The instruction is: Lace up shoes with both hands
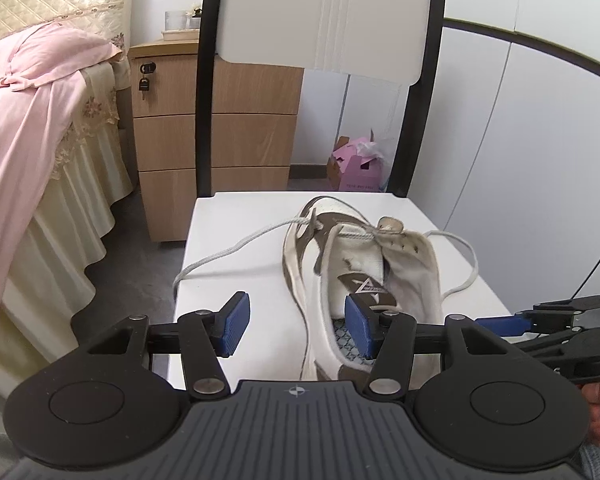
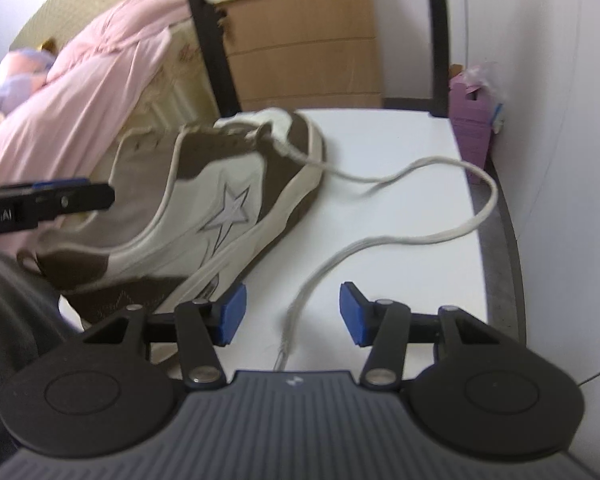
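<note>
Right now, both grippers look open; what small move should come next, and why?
Probably close the right gripper on the lace end lying between its open pads on the chair seat. The left gripper is open at the shoe's heel, holding nothing.

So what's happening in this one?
A person holds a gripper in each hand over a brown and white shoe lying on a white chair seat. The shoe is barely laced, with a loose lace end trailing to each side. The left gripper is open around the shoe's heel collar. The right gripper is open with the right-hand lace running between its fingers. Neither has gripped anything.
</note>
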`<state>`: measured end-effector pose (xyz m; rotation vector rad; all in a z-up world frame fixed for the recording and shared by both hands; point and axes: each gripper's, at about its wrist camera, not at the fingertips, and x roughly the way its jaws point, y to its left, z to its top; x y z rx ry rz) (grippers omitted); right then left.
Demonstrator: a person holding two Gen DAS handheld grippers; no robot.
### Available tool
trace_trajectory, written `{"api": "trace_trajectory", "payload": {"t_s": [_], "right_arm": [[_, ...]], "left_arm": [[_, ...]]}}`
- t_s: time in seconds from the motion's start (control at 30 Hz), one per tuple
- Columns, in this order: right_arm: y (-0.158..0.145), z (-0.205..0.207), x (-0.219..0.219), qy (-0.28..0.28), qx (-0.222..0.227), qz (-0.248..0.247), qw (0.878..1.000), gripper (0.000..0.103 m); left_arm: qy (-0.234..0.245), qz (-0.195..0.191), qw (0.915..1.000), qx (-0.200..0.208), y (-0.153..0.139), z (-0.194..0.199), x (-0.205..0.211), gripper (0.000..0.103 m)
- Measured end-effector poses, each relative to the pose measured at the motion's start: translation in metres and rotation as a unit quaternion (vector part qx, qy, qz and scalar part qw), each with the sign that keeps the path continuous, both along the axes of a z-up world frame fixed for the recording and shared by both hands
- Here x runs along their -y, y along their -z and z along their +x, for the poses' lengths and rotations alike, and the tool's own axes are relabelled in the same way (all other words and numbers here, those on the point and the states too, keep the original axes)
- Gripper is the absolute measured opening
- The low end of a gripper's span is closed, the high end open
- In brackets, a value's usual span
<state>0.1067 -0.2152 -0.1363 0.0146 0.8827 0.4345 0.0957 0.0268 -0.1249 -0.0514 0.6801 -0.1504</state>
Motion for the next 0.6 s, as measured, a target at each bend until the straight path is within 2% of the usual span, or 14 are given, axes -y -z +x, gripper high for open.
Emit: {"api": "trace_trajectory", "payload": {"t_s": [0.07,0.1,0.2,0.27,0.33,0.37,0.43,0.47,0.6], "right_arm": [[0.005,0.002,-0.003,-0.004,-0.009,-0.008,1.000,0.046],[0.006,0.003,-0.003,-0.005,-0.013,-0.007,1.000,0.037],[0.008,0.001,-0.001,-0.008,-0.020,-0.004,1.000,0.029],[0.010,0.000,-0.003,-0.011,-0.023,-0.010,1.000,0.019],[0.010,-0.001,-0.004,-0.010,-0.024,-0.013,1.000,0.002],[0.009,-0.001,-0.003,-0.006,-0.024,-0.006,1.000,0.002],[0.006,0.001,0.005,0.014,-0.025,0.033,0.999,0.002],[0.004,0.002,0.011,0.028,-0.028,0.068,0.997,0.002],[0.001,0.001,0.030,0.064,-0.035,0.194,0.978,0.002]], "left_arm": [[0.000,0.001,1.0000,0.000,0.001,0.000,-0.001,0.057],[0.000,0.000,1.0000,0.001,0.000,-0.001,-0.002,0.057],[0.001,-0.006,1.0000,0.005,-0.001,-0.002,-0.004,0.058],[0.003,-0.010,0.9999,0.009,-0.003,-0.003,-0.005,0.058],[0.009,-0.016,0.9997,0.015,-0.005,-0.005,-0.005,0.058],[0.012,-0.019,0.9996,0.019,-0.006,-0.006,-0.005,0.058],[0.021,-0.024,0.9992,0.025,-0.009,-0.008,-0.004,0.058],[0.026,-0.027,0.9989,0.027,-0.010,-0.009,-0.003,0.058],[0.062,-0.044,0.9961,0.046,-0.014,-0.016,0.001,0.058]]}}
